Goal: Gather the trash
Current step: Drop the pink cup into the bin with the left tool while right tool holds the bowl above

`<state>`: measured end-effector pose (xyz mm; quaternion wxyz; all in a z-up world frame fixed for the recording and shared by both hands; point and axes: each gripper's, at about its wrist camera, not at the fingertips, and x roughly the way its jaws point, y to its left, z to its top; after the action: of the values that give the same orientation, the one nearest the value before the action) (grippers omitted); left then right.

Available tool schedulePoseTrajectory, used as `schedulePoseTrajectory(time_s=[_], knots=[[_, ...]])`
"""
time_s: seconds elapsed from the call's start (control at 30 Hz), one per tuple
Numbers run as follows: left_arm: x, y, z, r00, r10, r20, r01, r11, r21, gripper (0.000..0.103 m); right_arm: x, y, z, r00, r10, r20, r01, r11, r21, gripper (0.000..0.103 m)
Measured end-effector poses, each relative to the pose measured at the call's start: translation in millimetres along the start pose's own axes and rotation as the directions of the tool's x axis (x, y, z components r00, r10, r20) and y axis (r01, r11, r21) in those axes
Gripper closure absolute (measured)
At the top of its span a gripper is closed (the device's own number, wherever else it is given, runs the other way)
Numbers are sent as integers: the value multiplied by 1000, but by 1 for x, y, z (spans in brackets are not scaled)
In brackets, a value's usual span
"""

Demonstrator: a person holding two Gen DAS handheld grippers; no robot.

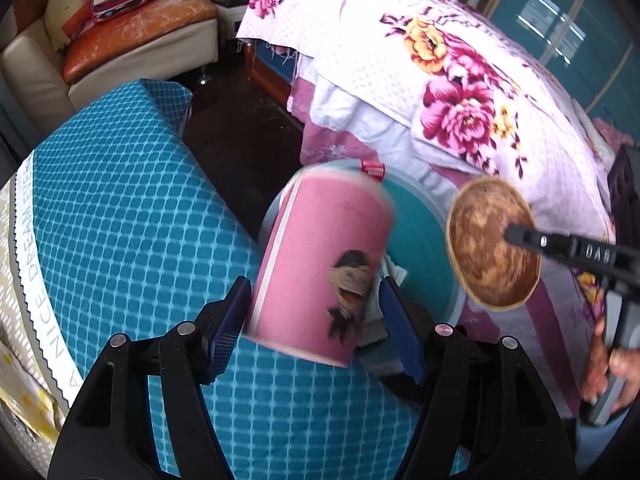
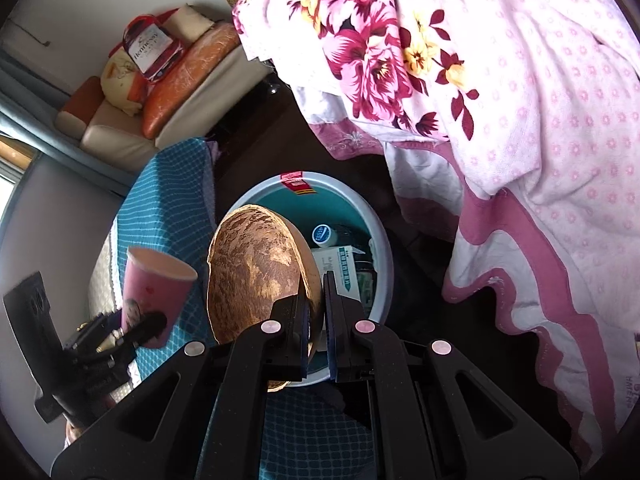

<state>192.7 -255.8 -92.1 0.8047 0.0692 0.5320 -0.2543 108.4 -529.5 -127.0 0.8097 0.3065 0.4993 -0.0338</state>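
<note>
Cup and bowl held over the bin

Left gripper fingers grip the pink cup at centre frame; right gripper fingers pinch the brown bowl's rim above the bin.

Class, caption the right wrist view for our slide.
Right gripper pinches a brown bowl over the bin.

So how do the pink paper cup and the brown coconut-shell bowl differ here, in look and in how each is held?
The pink paper cup is tall, smooth and printed with a figure; the brown coconut-shell bowl is shallow, round and mottled. The left gripper spans the cup's body with wide jaws; the right gripper, nearly shut, pinches the bowl's thin rim. Both are carried near the round teal bin.
</note>
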Motion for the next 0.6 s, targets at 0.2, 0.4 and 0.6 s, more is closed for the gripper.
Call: schedulePoseTrajectory(time_s=[0.2,0.4,0.6], knots=[[0,3,-1,1000,-8,6,8,1000,-17,22,8,-3,0,1000,-10,-18,10,1000,3,96],[-3,6,-10,1000,-25,1,25,999,-33,22,15,-2,-1,999,-16,-33,16,1000,3,96],[-13,7,-21,999,-34,2,34,999,-39,20,20,4,0,999,-24,-43,24,1000,-6,92]])
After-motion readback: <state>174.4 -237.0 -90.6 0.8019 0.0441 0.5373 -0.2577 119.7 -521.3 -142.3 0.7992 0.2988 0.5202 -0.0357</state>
